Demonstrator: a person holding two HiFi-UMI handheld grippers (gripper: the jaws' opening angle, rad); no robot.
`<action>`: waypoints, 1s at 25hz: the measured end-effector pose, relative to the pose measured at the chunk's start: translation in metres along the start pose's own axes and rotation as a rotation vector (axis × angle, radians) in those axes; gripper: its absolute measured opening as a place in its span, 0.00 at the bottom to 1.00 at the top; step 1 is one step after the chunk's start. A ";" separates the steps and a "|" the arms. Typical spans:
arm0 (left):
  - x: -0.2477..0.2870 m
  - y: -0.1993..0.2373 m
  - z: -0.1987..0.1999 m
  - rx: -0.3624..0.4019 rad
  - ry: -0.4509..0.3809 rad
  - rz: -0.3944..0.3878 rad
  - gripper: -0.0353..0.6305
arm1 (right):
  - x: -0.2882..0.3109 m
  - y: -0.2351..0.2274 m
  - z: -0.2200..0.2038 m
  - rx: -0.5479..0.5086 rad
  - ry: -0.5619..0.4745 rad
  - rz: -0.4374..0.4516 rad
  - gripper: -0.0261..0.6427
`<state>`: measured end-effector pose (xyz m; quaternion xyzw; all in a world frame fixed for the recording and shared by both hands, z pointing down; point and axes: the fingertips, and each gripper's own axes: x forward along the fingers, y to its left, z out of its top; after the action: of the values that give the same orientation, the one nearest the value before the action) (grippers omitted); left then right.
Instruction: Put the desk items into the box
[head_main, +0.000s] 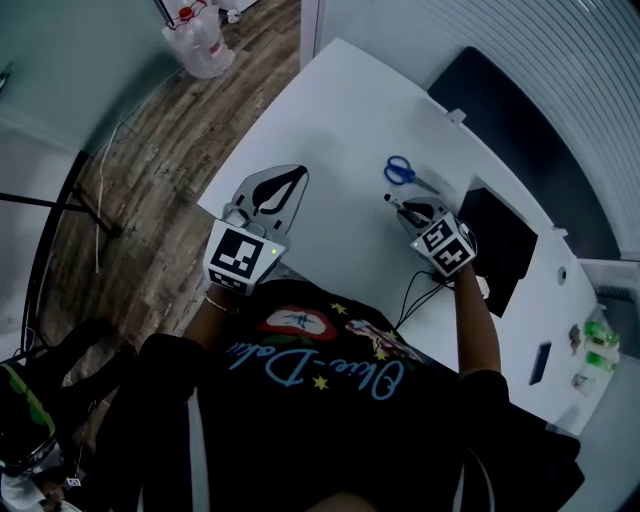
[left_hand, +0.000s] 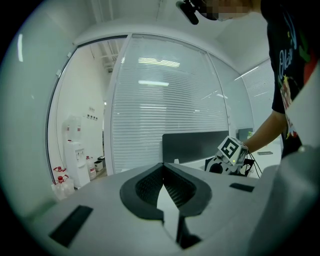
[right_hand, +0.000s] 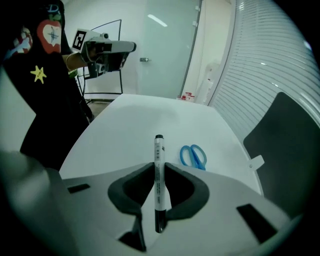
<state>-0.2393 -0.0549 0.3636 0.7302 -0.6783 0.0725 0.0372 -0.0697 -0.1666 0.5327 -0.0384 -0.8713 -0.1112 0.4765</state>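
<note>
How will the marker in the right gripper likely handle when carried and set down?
The marker looks stiff and light: a slim plastic barrel. Pinched mid-barrel by the right gripper, its smooth round body might pivot or slip. Laid on the white desk, it would probably roll.

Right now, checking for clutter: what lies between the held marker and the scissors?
Nothing: only bare table between marker and scissors, seen in the right gripper view.

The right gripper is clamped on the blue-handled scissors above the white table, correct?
Not quite. The right gripper is clamped on a marker, not the scissors. The blue-handled scissors lie free on the white table, as the right gripper view shows.
</note>
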 end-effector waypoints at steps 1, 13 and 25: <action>0.001 -0.001 0.002 0.000 -0.005 -0.007 0.06 | -0.003 0.000 0.003 0.029 -0.022 -0.012 0.15; 0.008 -0.019 0.001 0.005 0.007 -0.098 0.06 | -0.034 -0.005 0.023 0.237 -0.175 -0.127 0.15; 0.017 -0.035 0.006 0.021 0.001 -0.150 0.06 | -0.067 -0.005 0.038 0.331 -0.308 -0.217 0.15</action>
<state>-0.2027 -0.0701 0.3617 0.7794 -0.6207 0.0771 0.0351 -0.0649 -0.1600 0.4560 0.1175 -0.9390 -0.0101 0.3231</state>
